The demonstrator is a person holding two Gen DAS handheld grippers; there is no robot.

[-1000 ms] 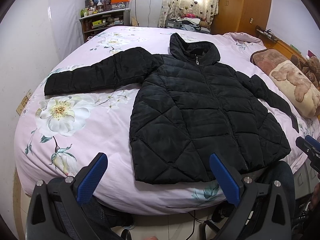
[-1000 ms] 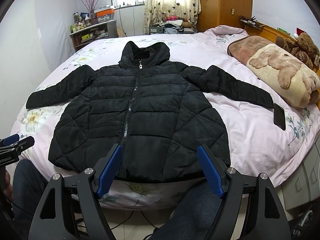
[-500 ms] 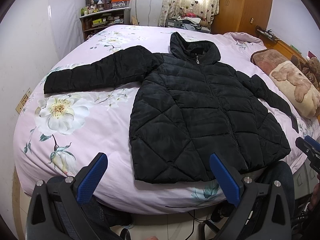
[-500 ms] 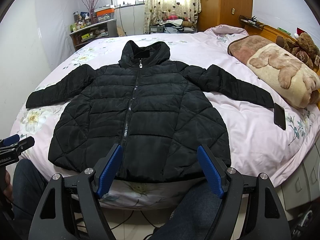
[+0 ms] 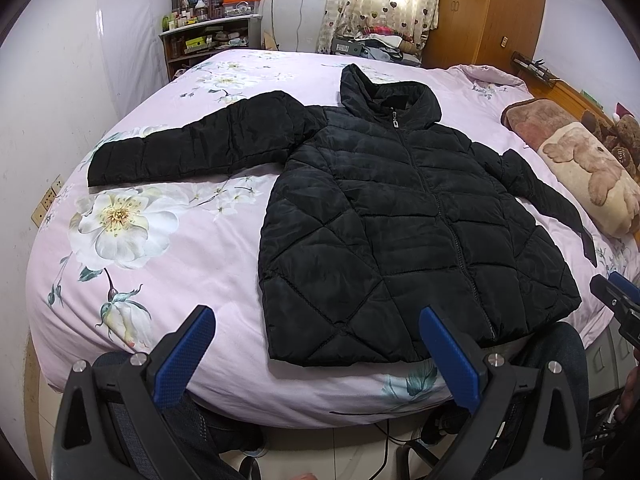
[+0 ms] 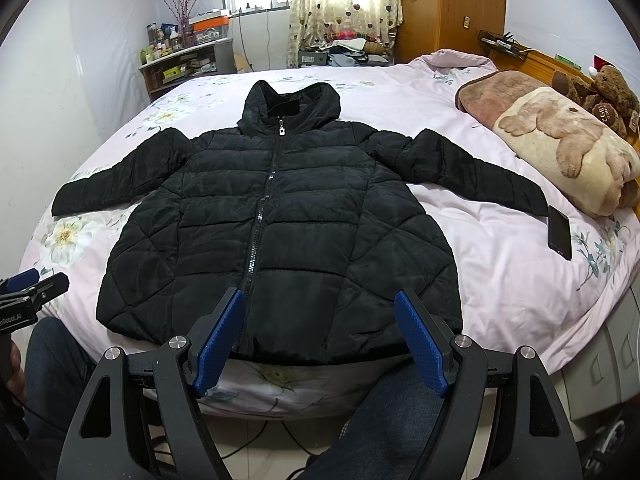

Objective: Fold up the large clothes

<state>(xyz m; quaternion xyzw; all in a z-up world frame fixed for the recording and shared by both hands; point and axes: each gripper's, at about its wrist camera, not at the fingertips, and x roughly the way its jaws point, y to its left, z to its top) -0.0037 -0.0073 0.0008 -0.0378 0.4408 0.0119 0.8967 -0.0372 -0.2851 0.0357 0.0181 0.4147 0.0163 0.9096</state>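
A black quilted hooded jacket [image 5: 400, 216] [image 6: 280, 220] lies flat and zipped on the pink floral bed [image 5: 168, 248] [image 6: 500, 264], both sleeves spread out to the sides. My left gripper [image 5: 316, 328] hangs open at the near bed edge, in front of the jacket's left hem corner, holding nothing. Open as well, my right gripper [image 6: 320, 312] hovers just before the middle of the hem. Each gripper shows at the edge of the other's view: right gripper [image 5: 616, 300], left gripper [image 6: 28, 288].
A dark phone [image 6: 559, 232] lies by the right cuff. A rolled bear-print blanket [image 6: 560, 148] and teddy bears [image 6: 600, 96] sit at the right. A cluttered shelf [image 5: 208, 36], curtained window and wooden wardrobe [image 5: 484, 16] stand behind the bed. A person's legs [image 6: 380, 420] are below the bed edge.
Almost nothing: the left wrist view has shifted very slightly; the jacket and both open grippers stay as they were.
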